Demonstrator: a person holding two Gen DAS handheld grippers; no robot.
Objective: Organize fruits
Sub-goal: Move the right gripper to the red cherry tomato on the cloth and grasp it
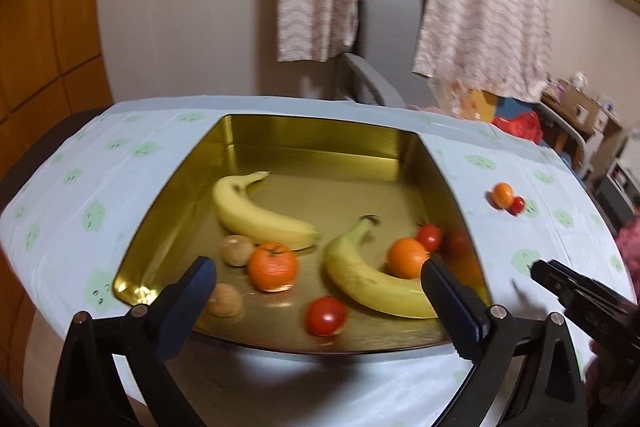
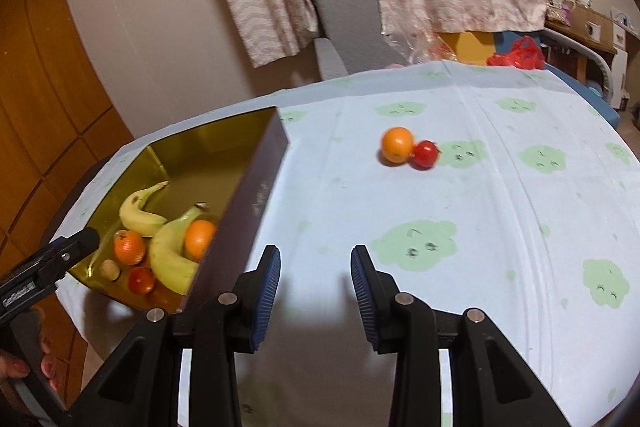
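We hold the left gripper (image 1: 316,281) over the near edge of the gold tin (image 1: 316,135), jaws spread wide and holding nothing. Inside the tin lie two bananas (image 1: 260,217), two oranges (image 1: 273,265), tomatoes (image 1: 326,315) and two walnuts (image 1: 237,249). Right of the tin, well apart on the tablecloth (image 2: 500,207), an orange (image 2: 396,144) touches a small tomato (image 2: 425,154). Our right gripper (image 2: 315,267) hovers just beside the tin's right wall, jaws parted and empty.
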